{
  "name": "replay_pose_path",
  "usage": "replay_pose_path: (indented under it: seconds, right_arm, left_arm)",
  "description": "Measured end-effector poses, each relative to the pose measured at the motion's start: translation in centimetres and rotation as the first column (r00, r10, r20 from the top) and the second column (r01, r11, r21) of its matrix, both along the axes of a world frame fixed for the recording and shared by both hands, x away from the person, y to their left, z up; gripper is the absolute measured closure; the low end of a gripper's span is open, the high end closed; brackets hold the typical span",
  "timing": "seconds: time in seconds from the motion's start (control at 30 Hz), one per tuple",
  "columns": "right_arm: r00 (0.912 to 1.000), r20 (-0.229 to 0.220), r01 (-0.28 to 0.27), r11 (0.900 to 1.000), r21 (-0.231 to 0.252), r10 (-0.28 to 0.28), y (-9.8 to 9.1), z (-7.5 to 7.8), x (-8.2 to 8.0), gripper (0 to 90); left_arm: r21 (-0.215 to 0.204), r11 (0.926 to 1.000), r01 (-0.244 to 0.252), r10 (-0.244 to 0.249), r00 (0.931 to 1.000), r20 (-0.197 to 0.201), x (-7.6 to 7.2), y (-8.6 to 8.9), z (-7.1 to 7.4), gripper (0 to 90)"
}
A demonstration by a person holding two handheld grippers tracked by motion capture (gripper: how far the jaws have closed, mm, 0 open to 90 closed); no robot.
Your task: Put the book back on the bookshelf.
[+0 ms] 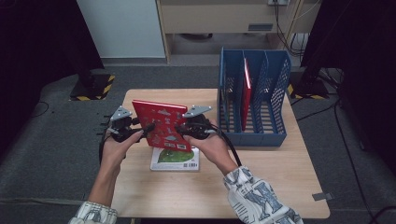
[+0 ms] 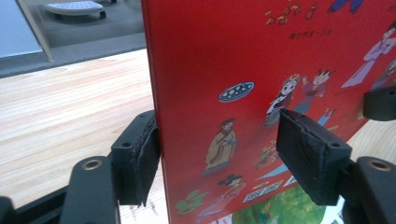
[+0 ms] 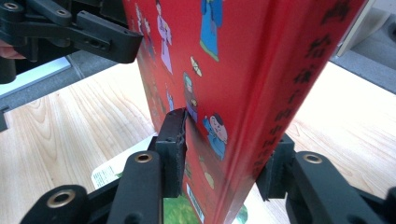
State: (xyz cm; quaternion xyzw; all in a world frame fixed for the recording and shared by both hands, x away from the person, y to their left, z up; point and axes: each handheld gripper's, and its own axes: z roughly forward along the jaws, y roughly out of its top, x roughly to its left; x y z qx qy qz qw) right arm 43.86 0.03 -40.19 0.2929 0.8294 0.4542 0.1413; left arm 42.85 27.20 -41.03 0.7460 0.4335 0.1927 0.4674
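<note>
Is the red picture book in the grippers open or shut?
Shut. The red picture book shows its cover flat, and in the right gripper view its spine and covers sit together, no pages fanned out.

Lower book half hidden under red book; cover perhaps green

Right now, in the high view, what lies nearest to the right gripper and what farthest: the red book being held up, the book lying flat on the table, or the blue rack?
From the right gripper:
1. Red book, between its jaws.
2. Flat book, on the table just below.
3. Blue rack, off to the right and farther back.
</note>
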Motion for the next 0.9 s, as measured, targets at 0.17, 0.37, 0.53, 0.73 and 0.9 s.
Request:
replay_pose_path:
  seconds: [0.17,0.37,0.53,0.73,0.9]
  right_arm:
    - [1.0,-0.007,0.001,0.9999,0.015,-0.001,-1.1,0.0,-0.3,62.3]
    - [0.9999,-0.007,0.014,0.9997,0.022,-0.014,-1.6,0.0,-0.7,63.9]
    - [1.0,-0.002,0.005,0.9999,0.016,-0.005,-1.5,0.0,-0.9,64.6]
    - [1.0,0.004,-0.003,0.9997,0.026,0.003,-1.4,0.2,-1.6,64.9]
    - [0.9998,0.008,-0.019,0.9987,0.047,0.019,-1.4,0.4,-1.8,63.1]
  left_arm:
    - [-0.012,0.9997,0.022,-0.022,0.9997,0.011,0.3,-0.8,-0.2,29.5]
    - [-0.017,0.9995,0.026,-0.025,0.9993,0.028,0.4,-1.4,-0.4,23.9]
    - [-0.032,0.999,0.032,-0.03,0.9987,0.041,0.1,-1.3,-0.6,22.7]
    - [-0.029,0.9986,0.044,-0.042,0.998,0.046,-0.4,-1.1,-0.7,20.2]
    - [-0.024,0.9985,0.048,-0.047,0.9974,0.054,-0.6,-1.2,-0.8,18.8]
